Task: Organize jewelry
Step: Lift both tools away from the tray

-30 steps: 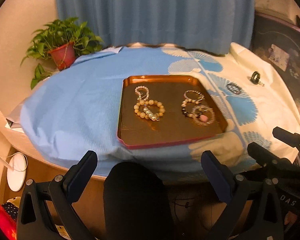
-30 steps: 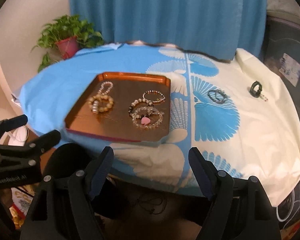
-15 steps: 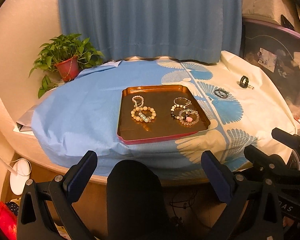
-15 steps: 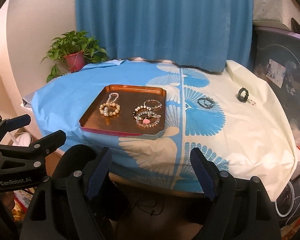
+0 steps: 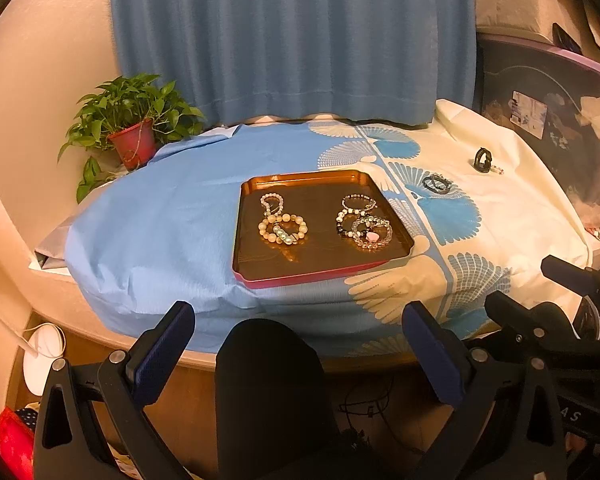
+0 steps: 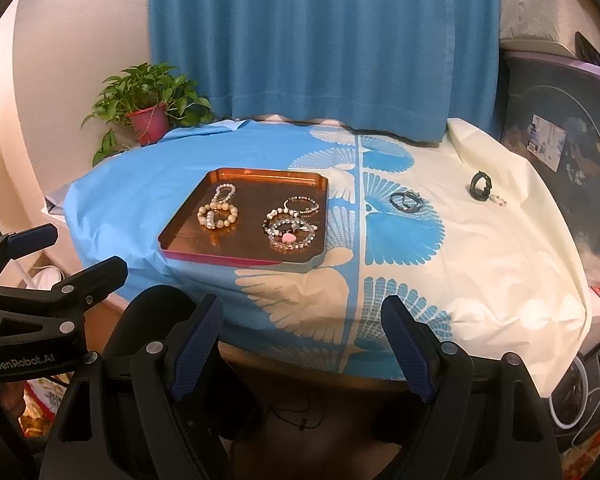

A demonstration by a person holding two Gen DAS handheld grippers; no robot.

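A copper tray (image 5: pixel 260 268) (image 6: pixel 180 240) sits on the clothed table and holds several bead bracelets: a cream-bead group (image 5: pixel 282 226) (image 6: pixel 218 214) at left, a clear and dark group with a pink heart (image 5: pixel 366 226) (image 6: pixel 290 230) at right. A dark bracelet (image 5: pixel 436 183) (image 6: pixel 406 201) and a black ring-shaped piece (image 5: pixel 482 159) (image 6: pixel 480 186) lie on the cloth right of the tray. My left gripper (image 5: pixel 298 354) and right gripper (image 6: pixel 300 342) are open and empty, held off the table's near edge, well short of the tray.
A blue and cream bird-print cloth (image 5: pixel 160 232) (image 6: pixel 480 260) covers the table. A potted plant (image 5: pixel 134 136) (image 6: pixel 150 110) stands at the back left before a blue curtain (image 5: pixel 292 40). A dark storage box (image 6: pixel 560 140) stands at right. A dark rounded shape (image 5: pixel 268 380) is below.
Both grippers have drawn back and up from the table, so the tray and cloth look smaller and farther. Nothing on the table has moved.
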